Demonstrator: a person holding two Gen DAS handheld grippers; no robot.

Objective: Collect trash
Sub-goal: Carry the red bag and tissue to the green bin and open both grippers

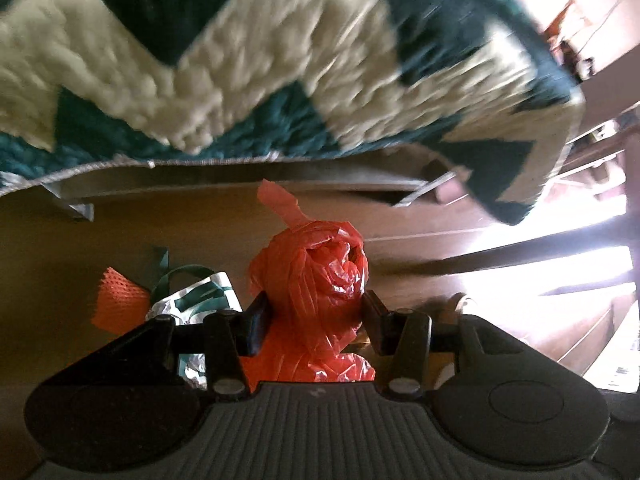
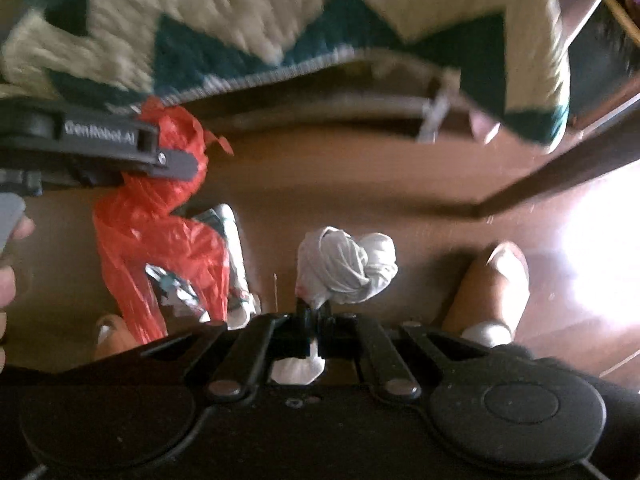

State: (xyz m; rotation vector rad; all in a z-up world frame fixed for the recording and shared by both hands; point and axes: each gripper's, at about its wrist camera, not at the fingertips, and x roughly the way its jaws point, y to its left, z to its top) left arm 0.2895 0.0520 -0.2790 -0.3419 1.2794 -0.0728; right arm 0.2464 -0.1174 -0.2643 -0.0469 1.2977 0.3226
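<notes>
Both fisheye views dim and warm-toned; strong white glare from the right washes out the floor (image 1: pixel 592 264). Rug (image 1: pixel 248 64) motion-blurred; edges bowed.

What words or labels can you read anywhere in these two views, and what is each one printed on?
"GenRobot.AI": raised lettering, slightly blurred, on the dark body of the left gripper, seen from the right wrist view, where it is clamped on the orange plastic bag.
The green and white wrapper shows only a pattern; no letters can be made out.
Nothing else readable in either view.
</notes>
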